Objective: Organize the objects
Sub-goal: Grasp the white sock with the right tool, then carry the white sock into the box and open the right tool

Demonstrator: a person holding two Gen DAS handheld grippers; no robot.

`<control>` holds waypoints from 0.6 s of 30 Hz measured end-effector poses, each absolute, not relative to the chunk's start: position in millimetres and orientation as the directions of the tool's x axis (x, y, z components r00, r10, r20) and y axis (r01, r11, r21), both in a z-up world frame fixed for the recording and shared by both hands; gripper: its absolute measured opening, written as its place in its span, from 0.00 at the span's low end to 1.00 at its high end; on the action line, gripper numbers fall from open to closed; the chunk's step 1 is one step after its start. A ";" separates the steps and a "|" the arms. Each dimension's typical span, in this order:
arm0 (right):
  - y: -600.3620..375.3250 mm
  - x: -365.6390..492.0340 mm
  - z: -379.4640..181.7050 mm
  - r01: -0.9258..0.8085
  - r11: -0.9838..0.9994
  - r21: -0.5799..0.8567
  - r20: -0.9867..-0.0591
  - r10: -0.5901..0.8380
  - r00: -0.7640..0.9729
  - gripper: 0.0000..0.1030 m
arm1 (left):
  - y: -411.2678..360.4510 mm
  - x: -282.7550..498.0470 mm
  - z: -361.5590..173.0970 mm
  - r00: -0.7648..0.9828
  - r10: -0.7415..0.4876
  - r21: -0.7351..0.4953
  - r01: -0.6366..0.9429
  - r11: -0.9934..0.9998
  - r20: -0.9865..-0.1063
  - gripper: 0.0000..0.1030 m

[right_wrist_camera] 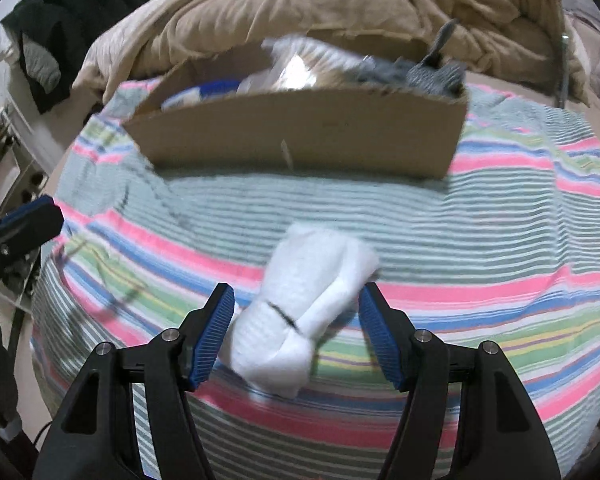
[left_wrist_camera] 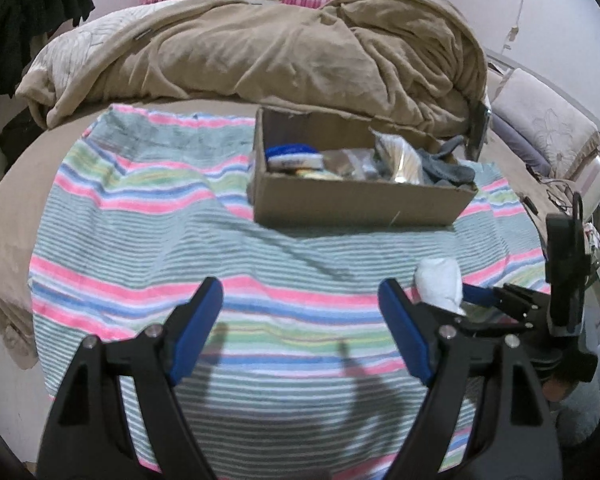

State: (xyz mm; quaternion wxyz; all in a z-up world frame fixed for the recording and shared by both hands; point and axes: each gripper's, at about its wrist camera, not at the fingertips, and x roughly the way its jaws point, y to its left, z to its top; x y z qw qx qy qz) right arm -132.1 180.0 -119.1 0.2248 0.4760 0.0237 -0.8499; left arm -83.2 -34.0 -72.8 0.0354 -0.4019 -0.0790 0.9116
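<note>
Judging by looks, the white sock bundle (right_wrist_camera: pixel 308 312) should handle soft, light and squashy, so it's best pinched across its thick rolled middle. It's lying on the striped towel (right_wrist_camera: pixel 500 240), near its front edge, in front of the cardboard box (right_wrist_camera: pixel 300 132). It's flanked by the spread right gripper (right_wrist_camera: pixel 296 336), not squeezed yet. The left gripper (left_wrist_camera: pixel 300 328) is held wide, empty. No readable writing can be made out

Dim, even indoor light. Soft shadows fall on the striped towel (left_wrist_camera: pixel 260 312) nearest the lens. Right wrist view motion-blurred around the cardboard box (right_wrist_camera: pixel 300 132). Fisheye bends edges, dark corners.
</note>
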 end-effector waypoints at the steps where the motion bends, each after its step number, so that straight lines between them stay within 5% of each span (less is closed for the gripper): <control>1: 179.0 -131.7 -119.7 0.408 -0.897 0.170 -0.818 -0.359 -0.449 0.61 | -34.2 -82.4 -74.6 -0.670 0.126 -0.169 0.000 -0.986 -0.732 0.79; 5: 177.4 -130.5 -115.1 0.430 -0.887 0.167 -0.806 -0.374 -0.459 0.43 | -36.7 -80.2 -75.5 -0.673 0.105 -0.146 0.004 -0.989 -0.732 0.79; 18: 164.4 -126.0 -70.3 0.497 -0.848 0.184 -0.738 -0.454 -0.500 0.40 | -47.6 -85.4 -64.5 -0.698 0.097 -0.145 0.010 -0.989 -0.710 0.79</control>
